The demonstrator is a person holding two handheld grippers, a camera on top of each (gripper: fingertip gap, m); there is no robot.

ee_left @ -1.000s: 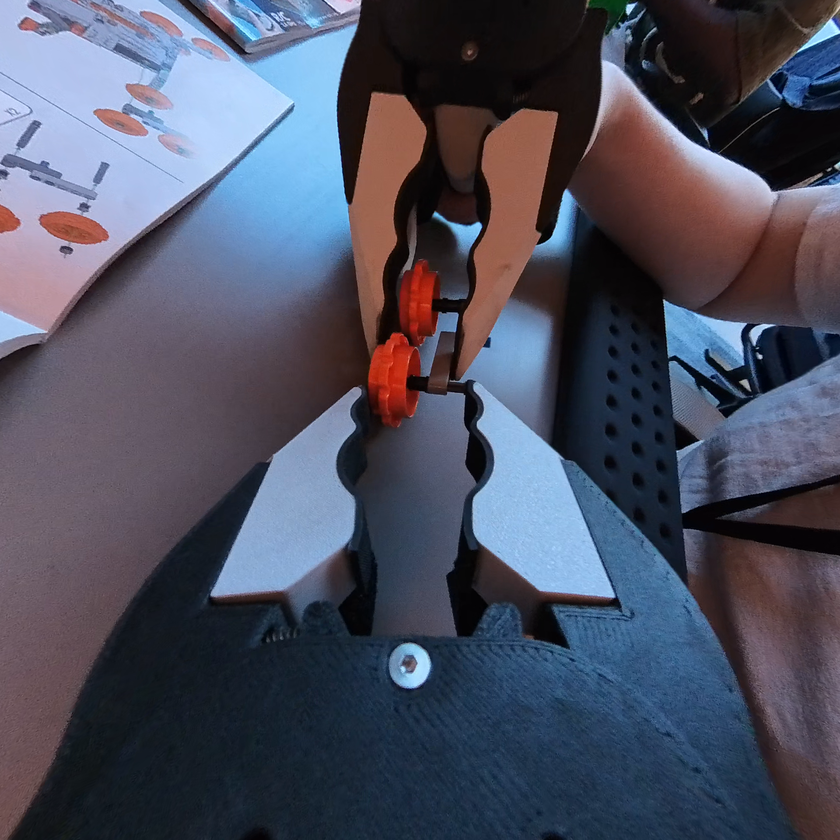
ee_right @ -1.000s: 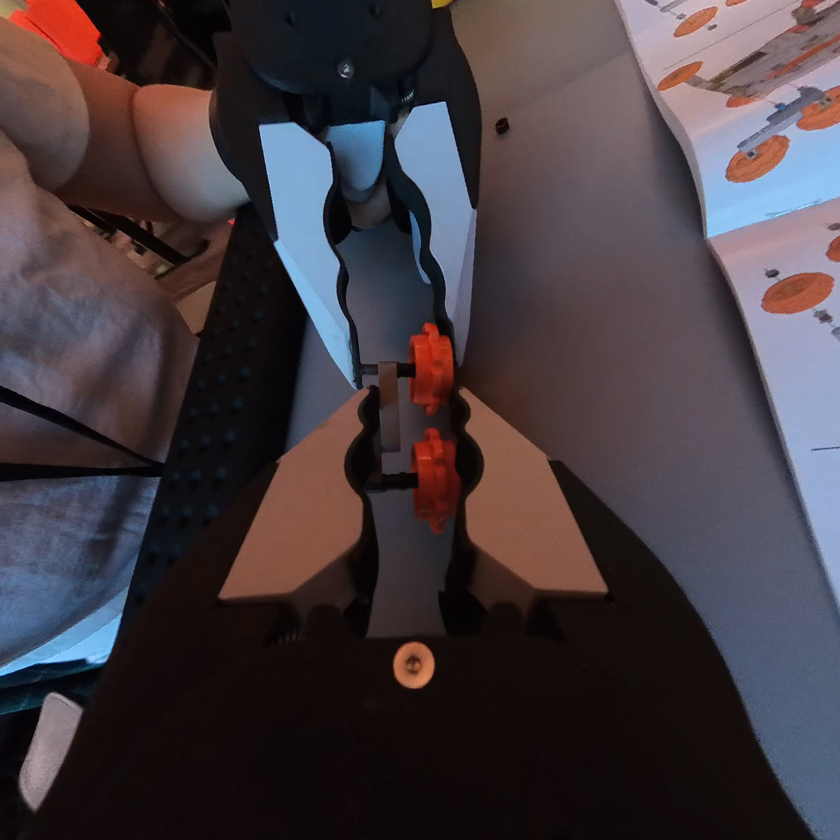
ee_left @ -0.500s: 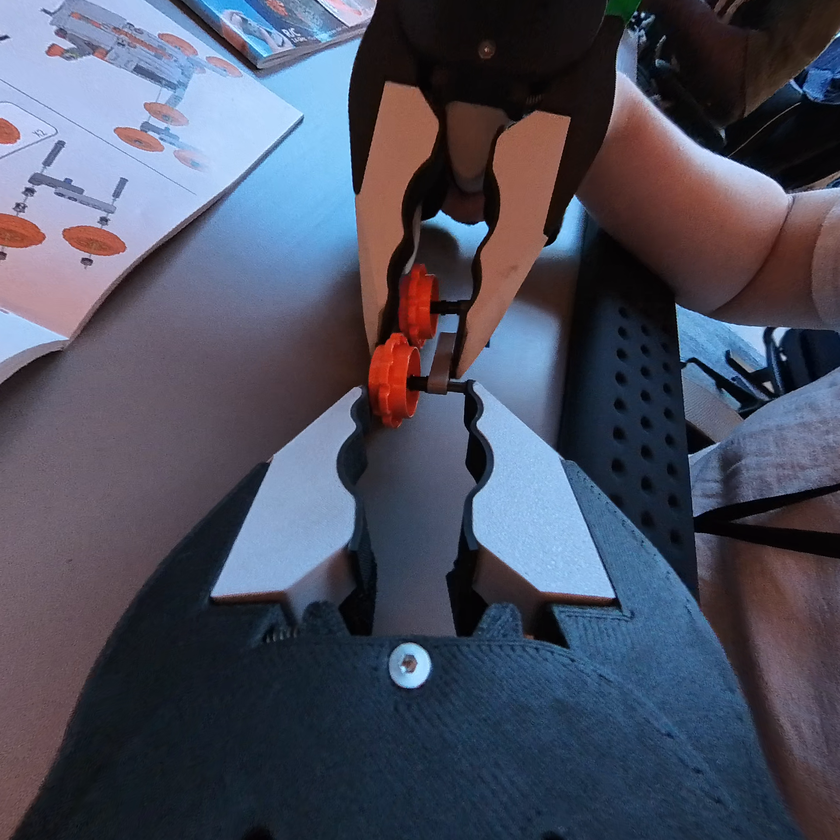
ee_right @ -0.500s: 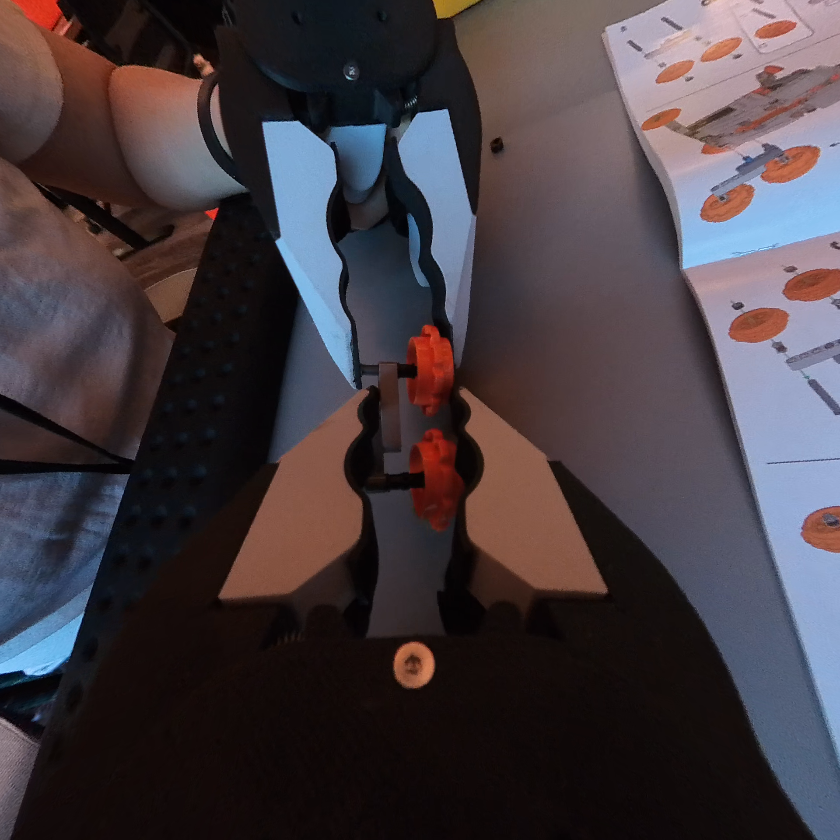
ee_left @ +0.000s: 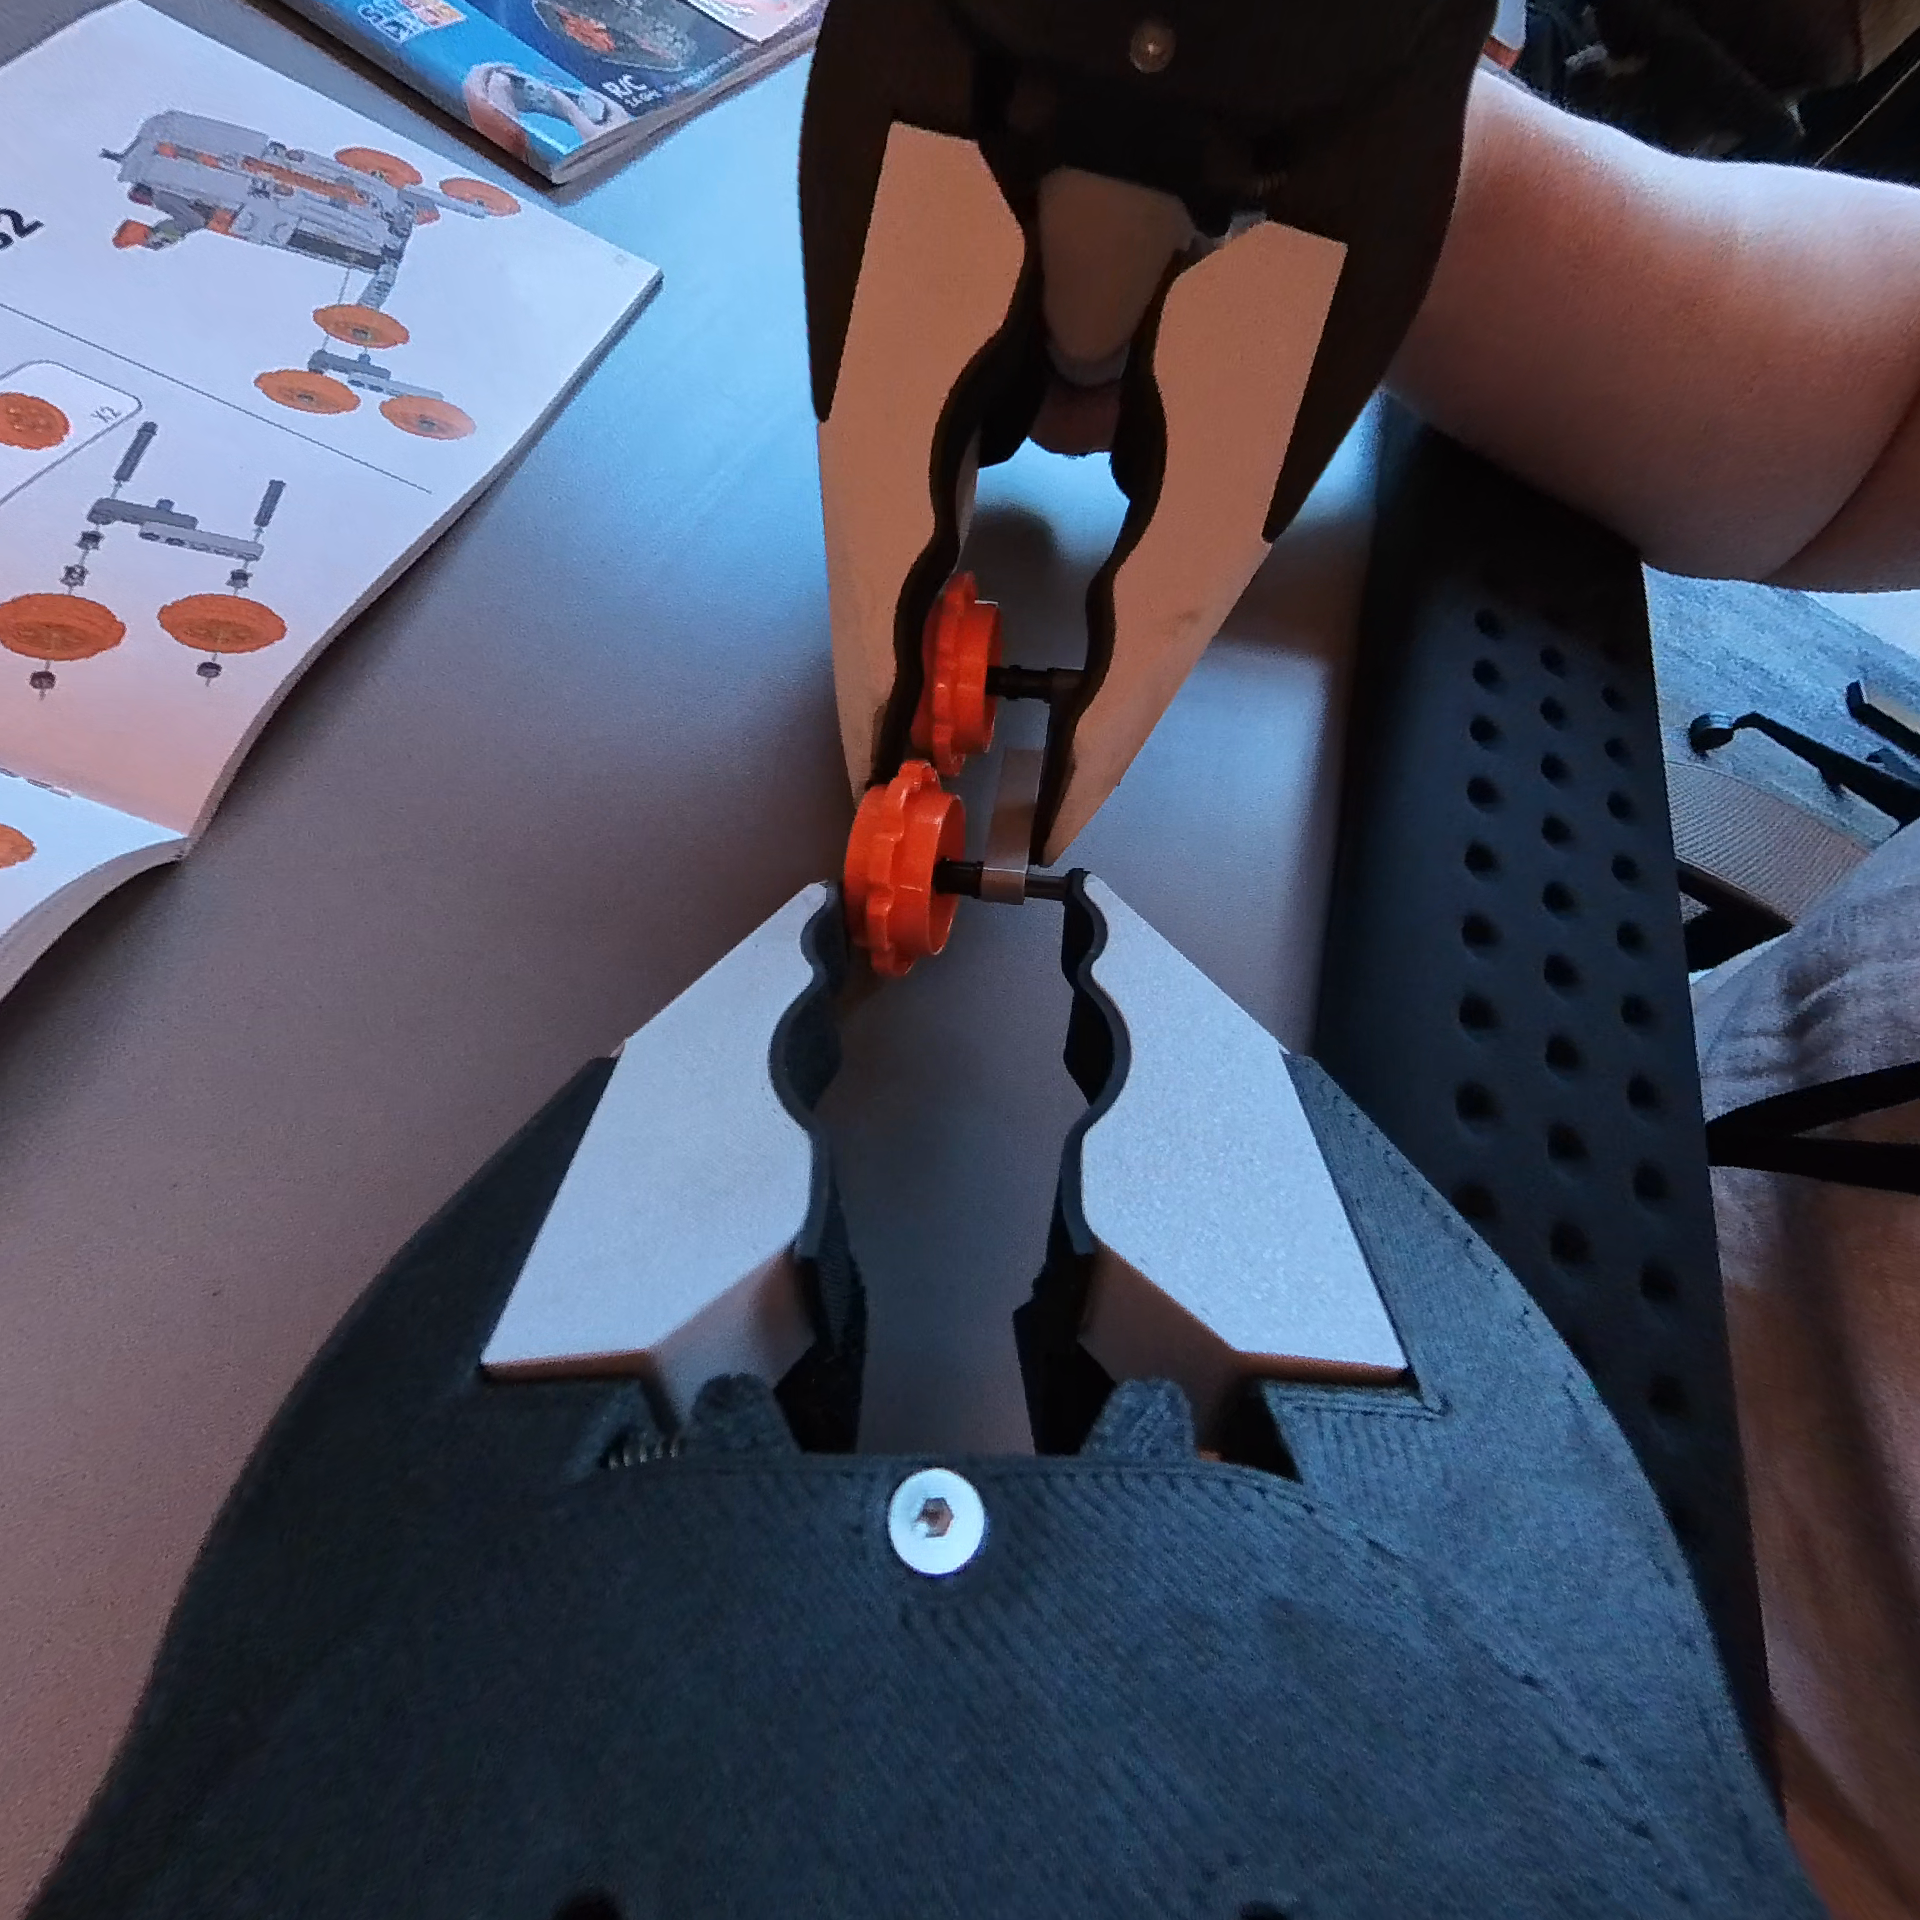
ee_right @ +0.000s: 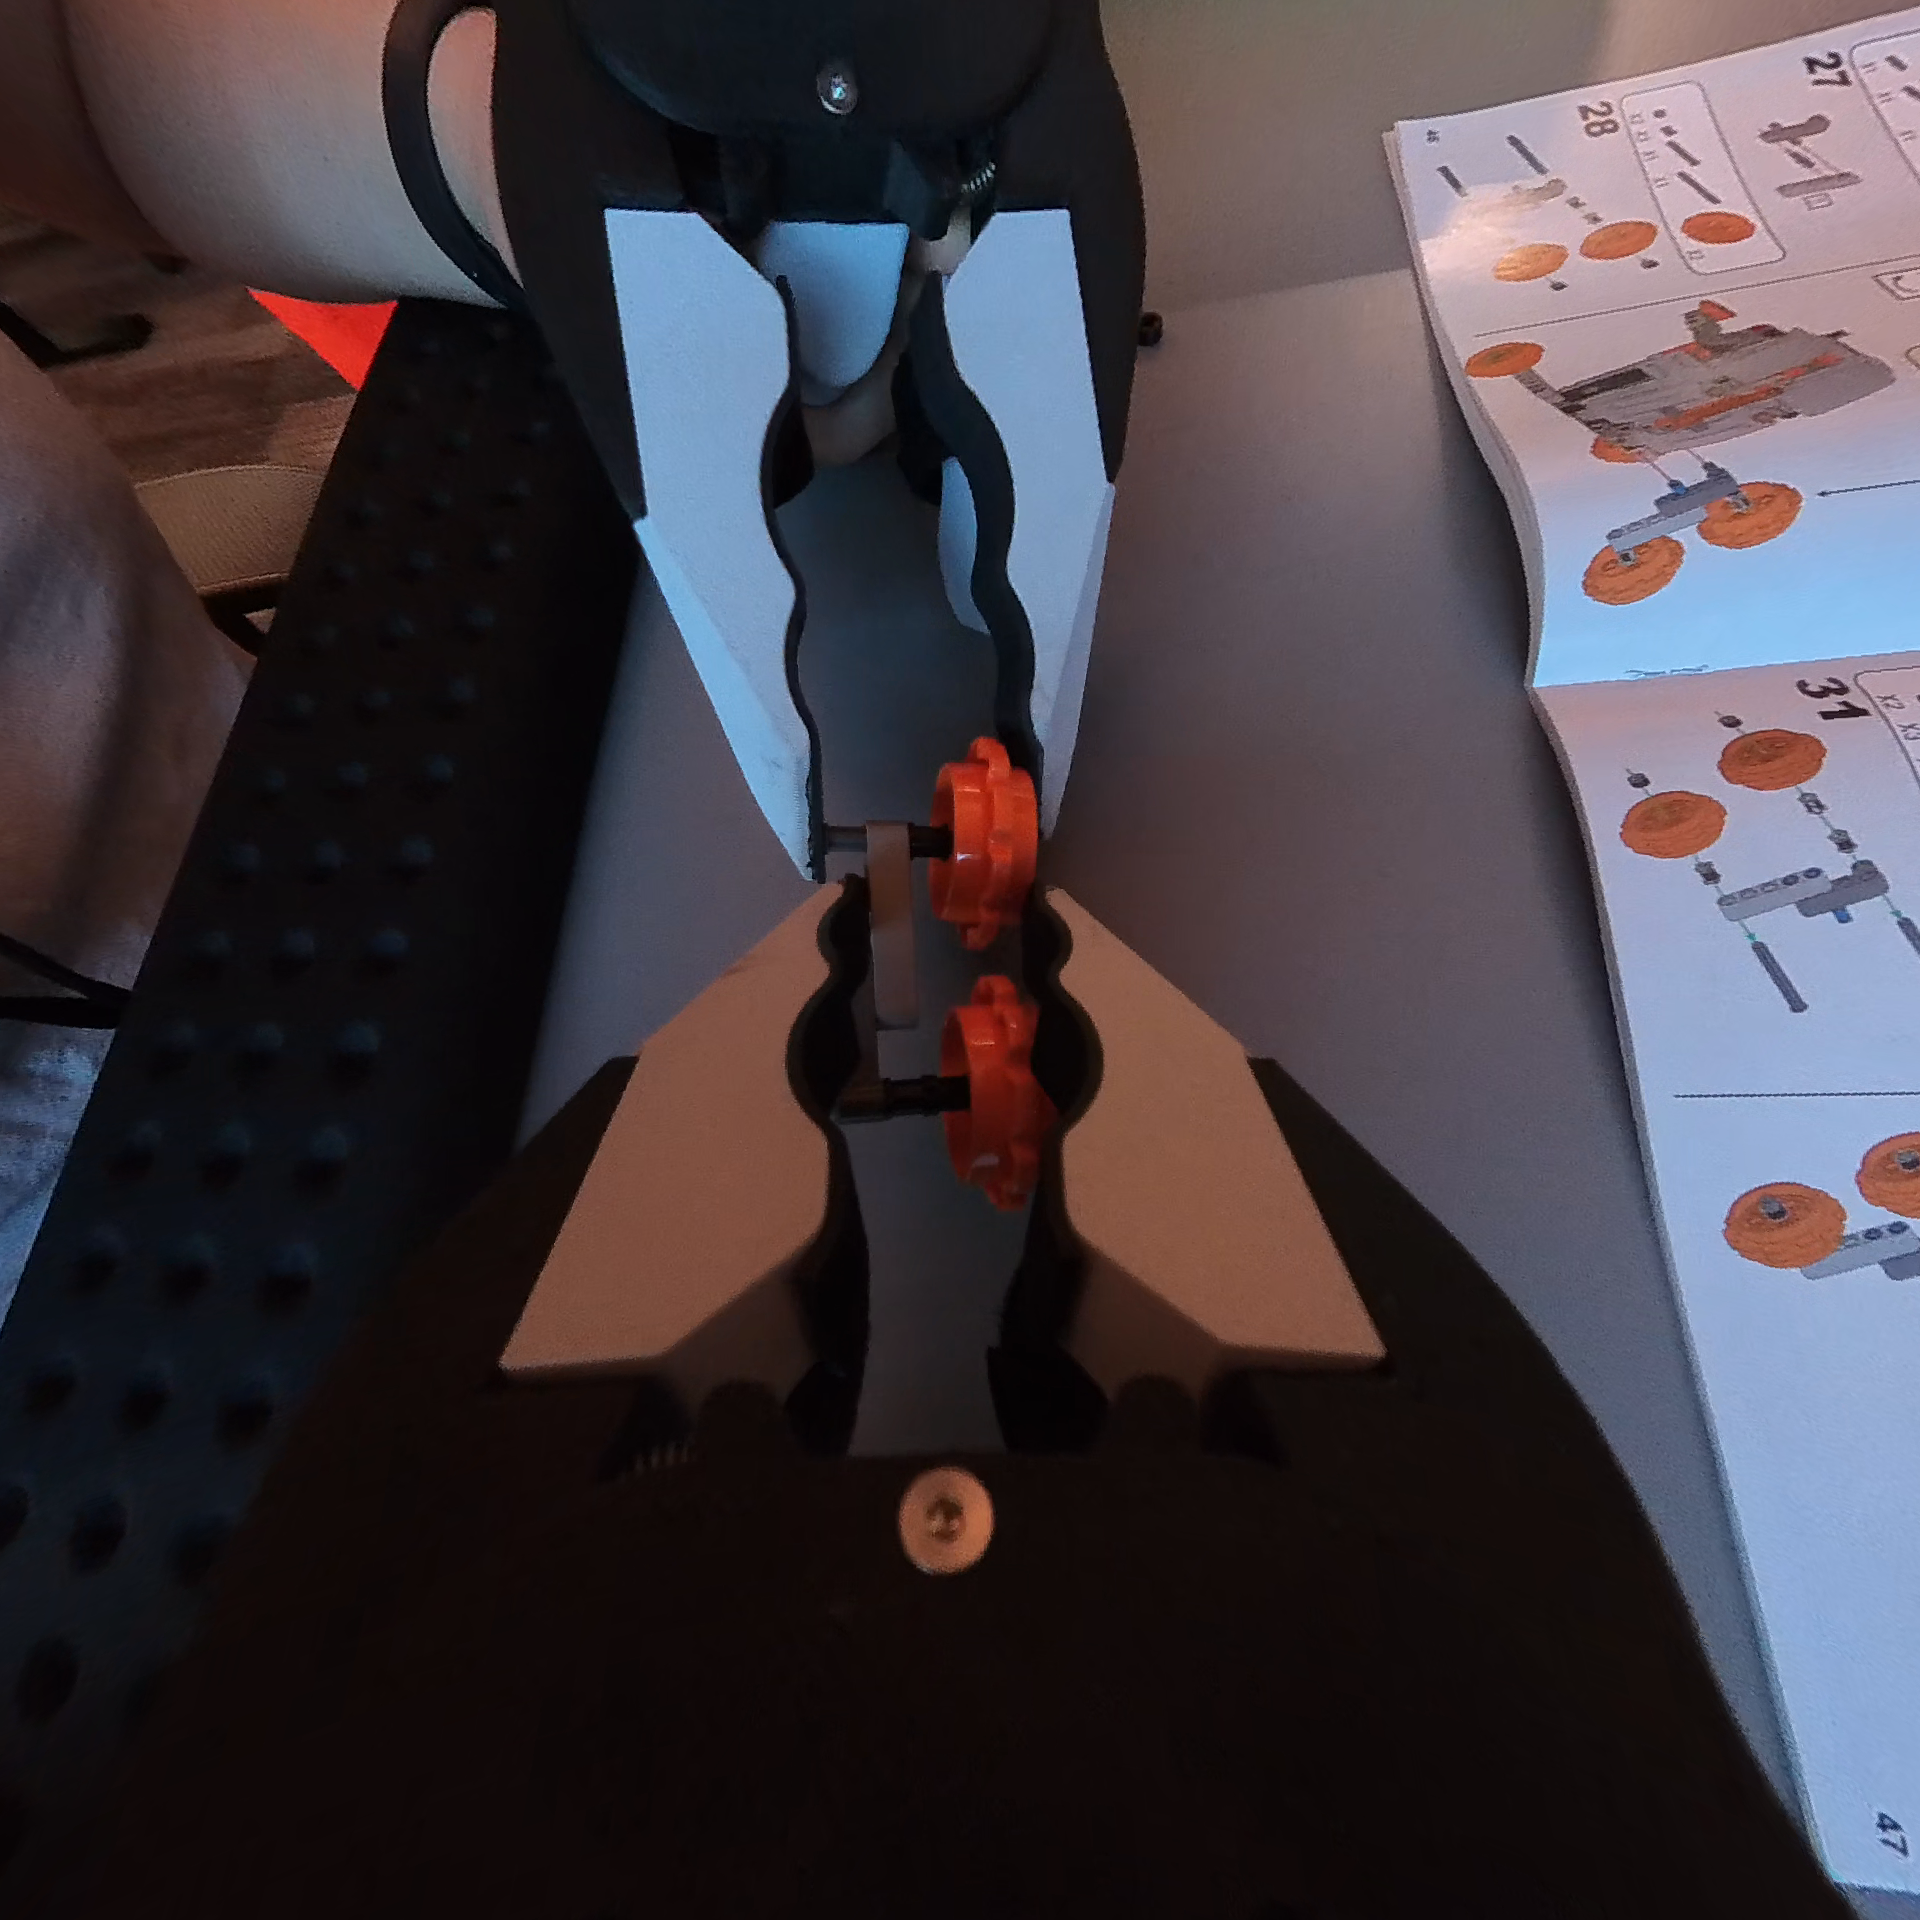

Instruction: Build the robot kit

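A small assembly is held between both grippers above the grey table: a pale grey beam with two black axles, each carrying an orange toothed wheel. My left gripper is shut on one wheel and its axle end, right at its fingertips. My right gripper is shut on the other wheel, which sits deeper in its wavy jaws. The grippers point at each other, tips almost touching. The right gripper enters the left wrist view from the top; the left gripper does the same in the right wrist view.
An open instruction booklet lies on the table; it also shows in the right wrist view. A blue booklet lies beyond it. A black perforated strip runs along the table edge by the person's arm. A tiny black piece lies farther off. Both grippers' tips are close together, under 4 cm apart.
Both grippers have shifted together over the table, so the booklet shows more in both views. Their hold on the wheel assembly looks unchanged.
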